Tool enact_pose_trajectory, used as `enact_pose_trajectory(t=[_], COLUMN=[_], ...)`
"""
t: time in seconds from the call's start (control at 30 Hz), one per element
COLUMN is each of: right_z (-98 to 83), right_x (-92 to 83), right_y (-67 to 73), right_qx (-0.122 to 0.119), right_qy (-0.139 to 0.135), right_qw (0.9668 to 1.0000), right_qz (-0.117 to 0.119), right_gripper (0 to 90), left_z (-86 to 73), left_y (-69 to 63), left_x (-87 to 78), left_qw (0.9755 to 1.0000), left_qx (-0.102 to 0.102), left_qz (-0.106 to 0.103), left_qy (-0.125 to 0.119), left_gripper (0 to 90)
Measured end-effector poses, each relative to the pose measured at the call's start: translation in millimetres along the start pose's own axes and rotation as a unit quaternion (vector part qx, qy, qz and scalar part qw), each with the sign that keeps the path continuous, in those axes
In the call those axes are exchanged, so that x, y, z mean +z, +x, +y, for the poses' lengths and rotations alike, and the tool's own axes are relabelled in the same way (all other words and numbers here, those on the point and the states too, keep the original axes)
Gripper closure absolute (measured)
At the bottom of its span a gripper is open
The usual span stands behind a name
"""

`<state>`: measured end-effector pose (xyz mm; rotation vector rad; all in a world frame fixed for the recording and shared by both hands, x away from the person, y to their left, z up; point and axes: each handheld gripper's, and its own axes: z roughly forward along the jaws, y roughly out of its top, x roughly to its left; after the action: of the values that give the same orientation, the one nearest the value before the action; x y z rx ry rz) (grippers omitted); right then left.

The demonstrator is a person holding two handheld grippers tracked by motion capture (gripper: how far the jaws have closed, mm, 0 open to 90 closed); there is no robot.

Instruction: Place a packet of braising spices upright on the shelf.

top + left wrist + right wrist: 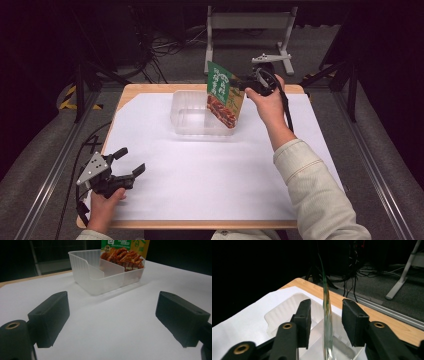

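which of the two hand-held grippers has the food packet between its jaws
The right hand-held gripper, up by the clear tray: the green food packet stands edge-on between its open jaws, untouched. The left hand-held gripper has only white paper before it.

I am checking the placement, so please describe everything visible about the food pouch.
The food pouch is flat and glossy, green on top with a picture of red-brown sliced food below and a yellow-orange edge. It stands tilted, its lower end inside the clear plastic tray, between the right gripper pads, which do not press it.
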<state>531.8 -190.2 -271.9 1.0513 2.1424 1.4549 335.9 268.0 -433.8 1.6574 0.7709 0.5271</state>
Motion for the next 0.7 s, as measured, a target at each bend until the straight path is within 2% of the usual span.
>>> enact_pose_trajectory(t=[0.07,0.17,0.2,0.3,0.33,0.37,0.4,0.47,0.67,0.7], right_z=[1.1,0.9,-0.2,-1.5,-3.8,-3.8,-6.4,-9.2,-19.3,-19.3], right_x=[-10.0,-16.8,-25.5,-32.5,-41.7,-41.7,-49.4,-56.4,-82.5,-82.5], right_y=[2.0,3.2,4.9,6.4,7.8,7.8,8.5,8.9,10.2,10.2], right_qx=[-0.012,-0.017,-0.022,-0.025,-0.029,-0.029,-0.031,-0.032,-0.045,-0.045], right_qy=[-0.013,-0.022,-0.037,-0.045,-0.054,-0.054,-0.062,-0.068,-0.085,-0.085], right_qw=[0.9998,0.9996,0.9989,0.9983,0.9975,0.9975,0.9966,0.9959,0.9933,0.9933], right_qz=[0.001,0.008,0.017,0.025,0.033,0.033,0.044,0.051,0.064,0.064], right_gripper=[53.7,52.4,50.3,48.8,46.9,46.9,44.8,43.1,36.6,36.6], left_z=[0.7,1.0,1.2,2.2,2.7,3.1,3.7,4.5,6.3,6.3], left_y=[0.3,0.8,0.8,0.4,0.0,-0.1,0.1,0.0,0.4,0.4], left_x=[2.4,4.5,5.9,8.3,9.3,9.8,10.6,12.9,18.5,18.5], left_qw=[1.0,1.0,1.0,1.0,0.9999,0.9999,0.9999,0.9999,0.9997,0.9997], left_qx=[0.0,0.001,0.0,0.001,0.002,0.002,0.003,0.0,-0.001,-0.001], left_qz=[-0.003,-0.005,-0.007,-0.009,-0.011,-0.012,-0.013,-0.016,-0.021,-0.021], left_qy=[0.0,0.0,-0.001,0.0,-0.001,-0.001,0.0,-0.004,-0.006,-0.006], left_gripper=[12.7,12.7,12.7,12.6,12.6,12.6,12.6,12.6,12.6,12.5])
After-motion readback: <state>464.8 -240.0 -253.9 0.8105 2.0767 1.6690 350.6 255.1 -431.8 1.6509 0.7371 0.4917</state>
